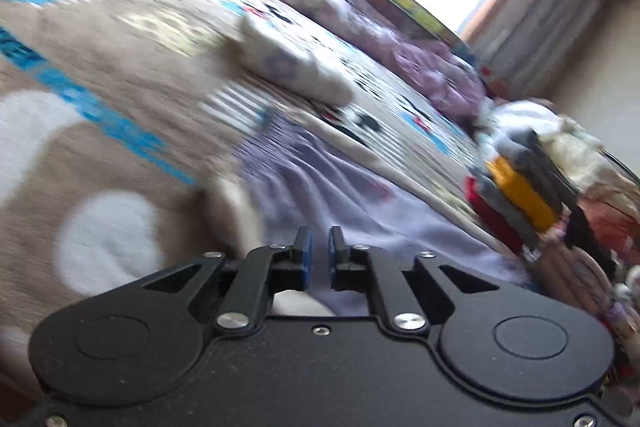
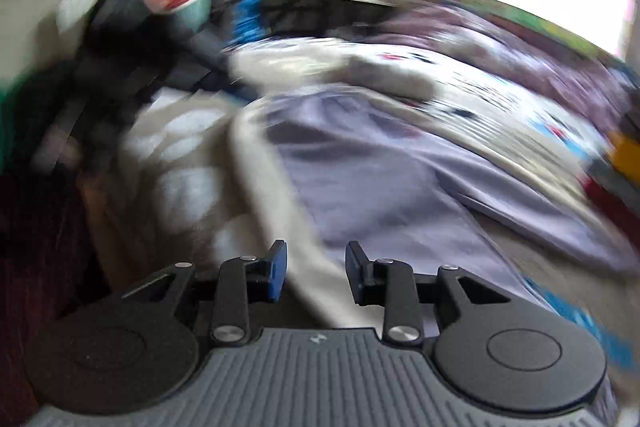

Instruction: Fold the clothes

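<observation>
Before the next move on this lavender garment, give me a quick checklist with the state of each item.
1. Garment spread on the bed: ok, though wrinkled.
2. Right gripper free of cloth: ok, jaws apart, nothing between the pads.
3. Left gripper holding cloth: cannot tell; jaws nearly shut, pinch not clear.
4. Garment edges visible for a fold: not ok, views are blurred.
5. White bundle clear of the garment: ok, it lies beyond it.
6. Clothes pile clear of the garment: ok, off to the side.
</observation>
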A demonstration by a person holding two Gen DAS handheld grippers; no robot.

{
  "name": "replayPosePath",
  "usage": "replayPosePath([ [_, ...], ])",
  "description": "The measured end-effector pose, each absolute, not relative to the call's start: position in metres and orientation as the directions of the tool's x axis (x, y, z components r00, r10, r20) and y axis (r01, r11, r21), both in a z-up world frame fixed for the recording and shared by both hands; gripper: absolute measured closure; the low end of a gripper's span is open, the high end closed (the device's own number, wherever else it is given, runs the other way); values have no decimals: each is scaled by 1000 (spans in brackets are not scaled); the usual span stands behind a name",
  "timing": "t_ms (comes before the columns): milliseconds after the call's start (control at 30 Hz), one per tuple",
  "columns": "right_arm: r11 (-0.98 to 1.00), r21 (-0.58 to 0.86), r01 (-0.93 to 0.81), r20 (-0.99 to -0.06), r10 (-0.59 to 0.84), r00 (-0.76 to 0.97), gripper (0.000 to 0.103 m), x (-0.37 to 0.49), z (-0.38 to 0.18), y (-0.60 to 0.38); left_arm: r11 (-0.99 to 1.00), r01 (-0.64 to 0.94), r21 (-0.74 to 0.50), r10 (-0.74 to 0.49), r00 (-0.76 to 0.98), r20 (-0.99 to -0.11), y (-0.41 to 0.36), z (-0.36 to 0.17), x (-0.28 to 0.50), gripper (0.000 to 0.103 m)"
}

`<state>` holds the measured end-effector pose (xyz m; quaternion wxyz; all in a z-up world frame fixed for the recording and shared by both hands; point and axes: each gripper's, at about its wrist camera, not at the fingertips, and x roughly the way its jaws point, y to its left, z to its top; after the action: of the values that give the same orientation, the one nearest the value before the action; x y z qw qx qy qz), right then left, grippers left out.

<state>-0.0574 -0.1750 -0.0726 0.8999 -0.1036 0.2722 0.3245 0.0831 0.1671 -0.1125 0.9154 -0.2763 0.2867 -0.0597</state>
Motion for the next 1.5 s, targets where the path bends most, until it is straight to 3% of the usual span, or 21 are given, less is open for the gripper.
replayPosePath([
  [100,874,150,-462,-535,465,705,69,-44,-68,-232,830,22,-557,-357,790,-499,137,-123,94,97],
  [233,933,348,-98,-538,284,794,64,-40,-78,-318,840,143,-524,-451,721,-527,81,-129,104,97],
  [333,885,448,125,-579,181,795,60,-43,-99,-365,840,242,-486,-506,675,-537,41,-129,106,97],
  [433,802,553,225,-600,197,775,59,-50,-122,-390,835,319,-448,-538,641,-547,10,-130,104,95],
  [533,754,617,224,-598,264,757,58,-49,-136,-393,828,373,-419,-558,620,-551,-12,-134,102,94],
  [600,755,612,236,-608,258,750,58,-49,-144,-389,826,408,-390,-564,609,-558,-25,-135,99,88],
  [633,760,608,228,-604,257,754,59,-49,-145,-385,827,421,-374,-563,605,-563,-31,-136,97,80],
  [667,786,585,203,-603,254,756,62,-49,-145,-377,827,434,-357,-561,602,-568,-36,-137,95,74],
  [767,874,464,143,-614,201,763,81,-50,-140,-360,825,472,-312,-559,592,-581,-52,-140,90,74],
  [867,881,449,147,-584,165,795,86,-69,-128,-376,817,502,-284,-560,573,-599,-58,-141,85,69],
  [967,857,473,204,-636,171,752,86,-76,-138,-398,817,515,-259,-551,566,-613,-61,-145,82,67],
  [1133,796,577,183,-561,223,797,79,-83,-137,-407,814,518,-263,-563,588,-581,-61,-139,76,65],
  [1267,772,617,152,-584,320,746,76,-67,-149,-396,811,517,-273,-559,548,-623,-68,-149,76,64],
  [1400,822,554,133,-574,262,776,88,-87,-138,-387,804,524,-282,-569,540,-620,-67,-146,73,64],
  [1500,829,540,144,-583,245,775,88,-98,-137,-395,799,520,-300,-576,522,-629,-63,-150,74,62],
])
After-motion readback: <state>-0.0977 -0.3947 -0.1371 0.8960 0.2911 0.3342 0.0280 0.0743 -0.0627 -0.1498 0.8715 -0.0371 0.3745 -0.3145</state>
